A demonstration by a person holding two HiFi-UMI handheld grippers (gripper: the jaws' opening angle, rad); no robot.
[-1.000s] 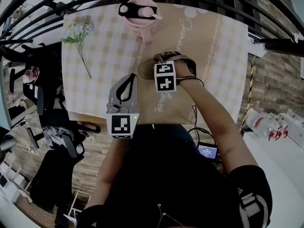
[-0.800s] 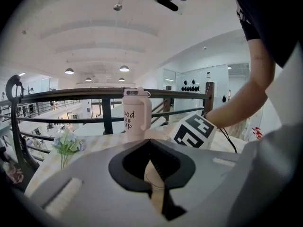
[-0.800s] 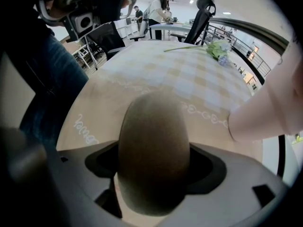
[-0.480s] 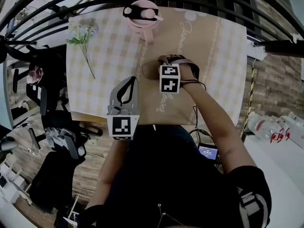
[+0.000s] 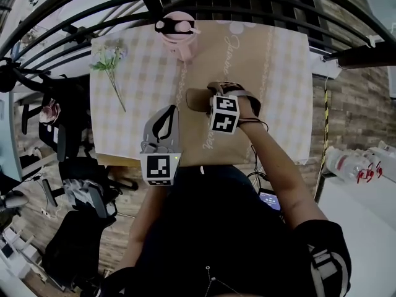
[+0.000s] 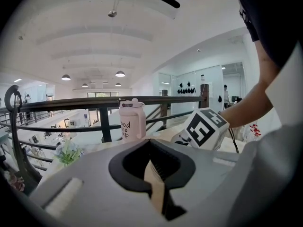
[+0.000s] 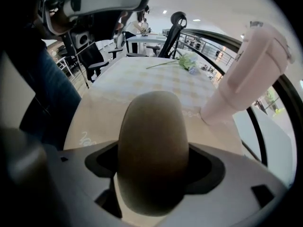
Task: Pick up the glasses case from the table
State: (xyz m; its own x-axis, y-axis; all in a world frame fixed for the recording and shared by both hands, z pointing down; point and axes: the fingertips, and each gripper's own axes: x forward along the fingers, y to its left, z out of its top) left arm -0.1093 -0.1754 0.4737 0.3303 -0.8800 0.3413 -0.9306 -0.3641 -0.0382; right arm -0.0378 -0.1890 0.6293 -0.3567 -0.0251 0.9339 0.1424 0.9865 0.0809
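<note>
The brown oval glasses case (image 7: 152,145) sits lengthwise between the jaws of my right gripper (image 7: 152,174), which is shut on it. In the head view the glasses case (image 5: 195,99) sticks out to the left of the right gripper (image 5: 210,99), over the middle of the checked table (image 5: 278,73). I cannot tell whether the case still touches the cloth. My left gripper (image 5: 169,110) hovers over the table's front edge, left of the case, with its jaws shut and nothing in them; the left gripper (image 6: 150,144) points toward the mug.
A pink lidded mug (image 5: 177,33) stands at the table's far edge beside a black railing (image 5: 111,5). A flower sprig (image 5: 110,64) lies at the far left. Office chairs (image 5: 74,178) stand on the floor to the left.
The right gripper with the case has shifted slightly toward the person. The left gripper has stayed about where it was. The head view has drifted a little.
</note>
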